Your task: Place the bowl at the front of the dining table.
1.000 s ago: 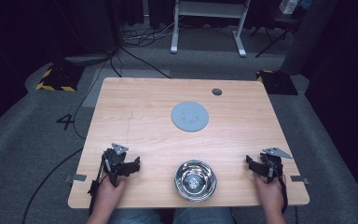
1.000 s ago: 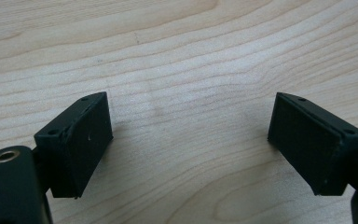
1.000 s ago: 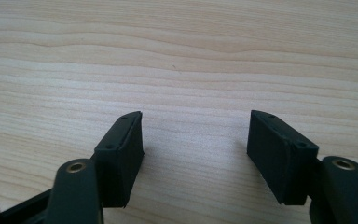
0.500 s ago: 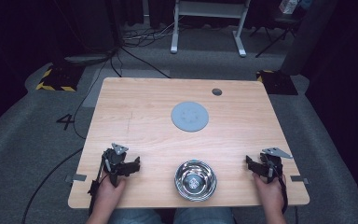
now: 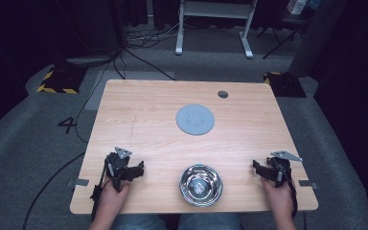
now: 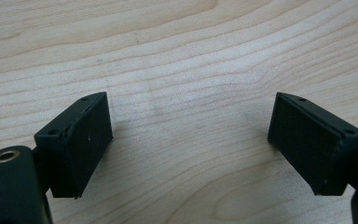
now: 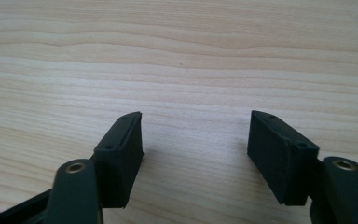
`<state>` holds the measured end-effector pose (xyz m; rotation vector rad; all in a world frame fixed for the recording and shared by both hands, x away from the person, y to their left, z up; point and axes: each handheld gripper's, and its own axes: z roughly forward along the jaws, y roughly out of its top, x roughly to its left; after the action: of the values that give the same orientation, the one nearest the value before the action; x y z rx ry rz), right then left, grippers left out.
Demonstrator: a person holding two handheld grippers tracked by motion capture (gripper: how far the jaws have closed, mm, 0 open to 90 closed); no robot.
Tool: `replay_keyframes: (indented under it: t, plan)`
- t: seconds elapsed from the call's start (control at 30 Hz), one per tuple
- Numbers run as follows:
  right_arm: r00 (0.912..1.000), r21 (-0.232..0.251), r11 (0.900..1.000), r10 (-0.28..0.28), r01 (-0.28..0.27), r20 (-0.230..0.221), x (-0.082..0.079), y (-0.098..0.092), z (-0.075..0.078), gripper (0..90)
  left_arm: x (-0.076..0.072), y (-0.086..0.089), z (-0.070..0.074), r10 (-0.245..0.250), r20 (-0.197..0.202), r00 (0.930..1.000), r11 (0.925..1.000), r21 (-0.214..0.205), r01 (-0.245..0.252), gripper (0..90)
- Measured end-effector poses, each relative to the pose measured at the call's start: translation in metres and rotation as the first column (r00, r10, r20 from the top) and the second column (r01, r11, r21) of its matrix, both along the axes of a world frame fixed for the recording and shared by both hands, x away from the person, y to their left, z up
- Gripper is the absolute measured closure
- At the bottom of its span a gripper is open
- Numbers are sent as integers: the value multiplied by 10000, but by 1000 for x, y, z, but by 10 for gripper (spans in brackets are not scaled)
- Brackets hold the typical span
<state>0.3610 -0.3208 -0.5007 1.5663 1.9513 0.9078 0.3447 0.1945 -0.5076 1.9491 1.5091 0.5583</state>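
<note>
Polished steel, the small round bowl (image 5: 201,184) sat near the front edge of the pale wooden table (image 5: 143,115), between the two claws and touching neither. The left gripper (image 5: 133,170) rested well to its left, jaws wide and empty; the right gripper (image 5: 259,168), jaws just narrowing slightly yet open on nothing, rested well to its right.

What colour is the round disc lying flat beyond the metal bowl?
The disc is plain blue-grey; the high view shows it best.

We see steel bowl (image 5: 201,184) at 6 o'clock | grey disc (image 5: 195,119) at centre | left gripper (image 5: 135,169) at 7 | right gripper (image 5: 257,168) at 5
</note>
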Motion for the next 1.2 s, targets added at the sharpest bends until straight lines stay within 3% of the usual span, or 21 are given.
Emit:
replay_keyframes:
  t: [0.57,1.2]
  plan:
    - [9934,-65,9938,1115,-1114,251,-8,26,43,363,-1,0,0,-12,6,10000,10000,3,12,136]
    - [9687,352,9681,2479,-2481,86,-10,77,71,355,-1,0,0,-35,-3,10000,10000,-24,35,136]
